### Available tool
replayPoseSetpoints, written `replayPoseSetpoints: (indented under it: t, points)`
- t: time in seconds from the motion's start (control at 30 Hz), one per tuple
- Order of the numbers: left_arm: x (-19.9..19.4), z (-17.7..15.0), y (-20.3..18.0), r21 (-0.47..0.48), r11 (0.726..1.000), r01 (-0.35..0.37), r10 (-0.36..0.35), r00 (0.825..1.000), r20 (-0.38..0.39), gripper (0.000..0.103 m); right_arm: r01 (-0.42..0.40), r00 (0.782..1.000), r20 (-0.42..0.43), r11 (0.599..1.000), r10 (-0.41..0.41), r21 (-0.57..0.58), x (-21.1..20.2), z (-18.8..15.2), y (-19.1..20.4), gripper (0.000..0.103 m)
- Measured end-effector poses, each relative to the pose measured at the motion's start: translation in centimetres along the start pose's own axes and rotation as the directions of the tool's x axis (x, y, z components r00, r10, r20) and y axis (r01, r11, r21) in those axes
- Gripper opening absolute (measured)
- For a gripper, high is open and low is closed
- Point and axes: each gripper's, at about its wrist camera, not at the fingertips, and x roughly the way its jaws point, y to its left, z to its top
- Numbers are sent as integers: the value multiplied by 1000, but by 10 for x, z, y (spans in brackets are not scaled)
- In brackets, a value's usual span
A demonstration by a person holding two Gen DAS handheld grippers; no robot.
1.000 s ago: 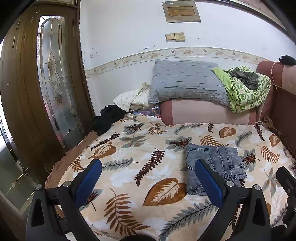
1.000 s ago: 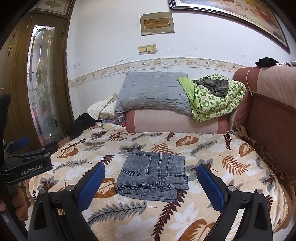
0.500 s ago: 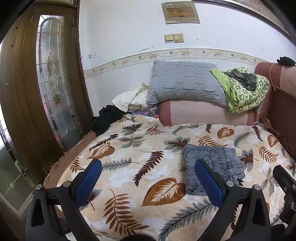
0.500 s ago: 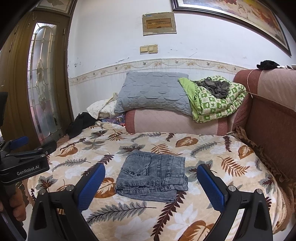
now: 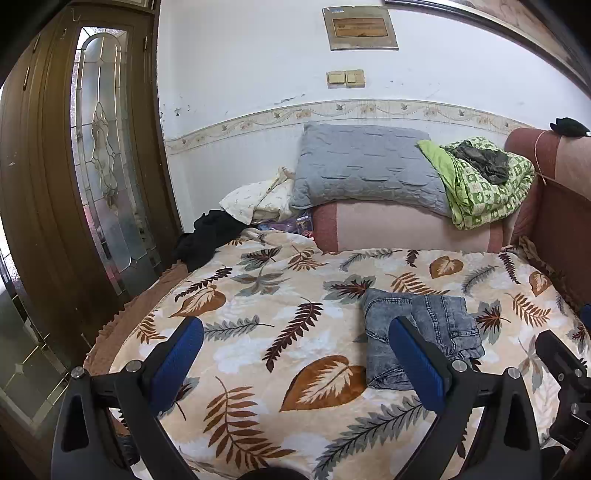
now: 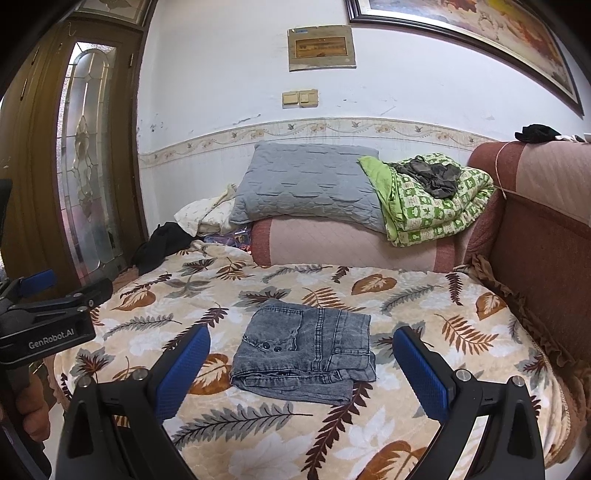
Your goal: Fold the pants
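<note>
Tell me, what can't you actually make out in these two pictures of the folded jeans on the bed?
- Jeans, left wrist view: the near part is hidden by the left gripper's blue finger.
- Layers inside the jeans, right wrist view: folded under, unseen.
- Plaque lettering: too small.
- Painting: cut off by the edge.

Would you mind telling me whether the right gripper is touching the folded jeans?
Apart. In the right wrist view the right gripper has its jaws spread wide, and leaf-print blanket shows between each blue pad and the folded jeans.
</note>
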Motion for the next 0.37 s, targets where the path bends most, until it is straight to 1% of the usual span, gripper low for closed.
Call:
replayPoseSetpoints:
  t: [0.37]
  points:
    - [-3, 1, 5, -14, 999, 30, -29, 999, 18, 100, -9, 1000, -8, 1000, 9, -1, 3, 0, 2, 101]
